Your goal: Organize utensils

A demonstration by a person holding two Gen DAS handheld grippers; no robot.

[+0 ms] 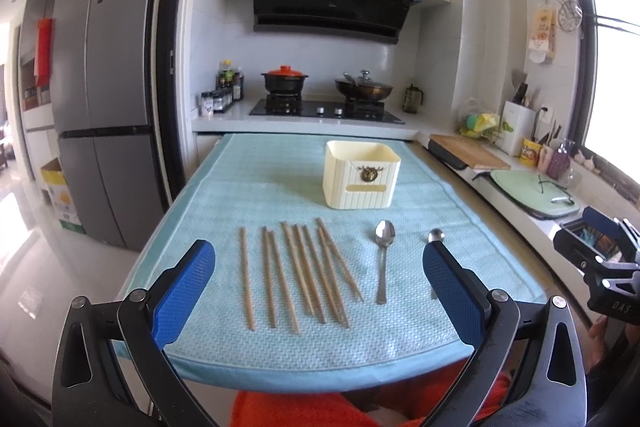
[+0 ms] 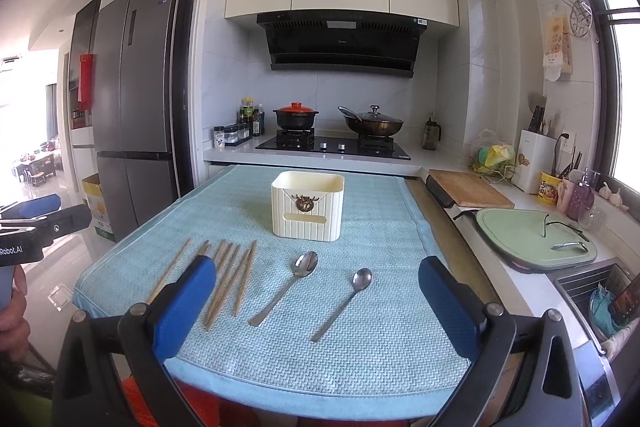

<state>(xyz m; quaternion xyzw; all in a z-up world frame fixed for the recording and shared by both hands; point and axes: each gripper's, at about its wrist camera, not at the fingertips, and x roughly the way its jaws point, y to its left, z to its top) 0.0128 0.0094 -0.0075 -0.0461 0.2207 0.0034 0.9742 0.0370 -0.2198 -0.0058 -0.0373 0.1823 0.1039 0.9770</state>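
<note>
Several wooden chopsticks (image 1: 304, 273) (image 2: 230, 279) lie side by side on a light-blue mat (image 1: 260, 187) (image 2: 376, 327). Two metal spoons rest to their right: one (image 1: 384, 259) (image 2: 286, 285) nearer the chopsticks, the other (image 1: 435, 237) (image 2: 344, 303) partly hidden behind my left gripper's right finger. A cream ribbed holder box (image 1: 361, 174) (image 2: 307, 205) stands farther back on the mat, with nothing visible inside. My left gripper (image 1: 318, 263) hovers open over the near edge, in front of the chopsticks. My right gripper (image 2: 316, 281) is open too, above the spoons, holding nothing.
Behind the mat is a stove (image 1: 326, 109) with a red-lidded pot (image 2: 295, 115) and a wok (image 2: 374, 125). A wooden cutting board (image 2: 470, 189), a green board (image 2: 534, 237) and a sink (image 2: 596, 291) line the right counter. A fridge (image 1: 104, 87) stands left.
</note>
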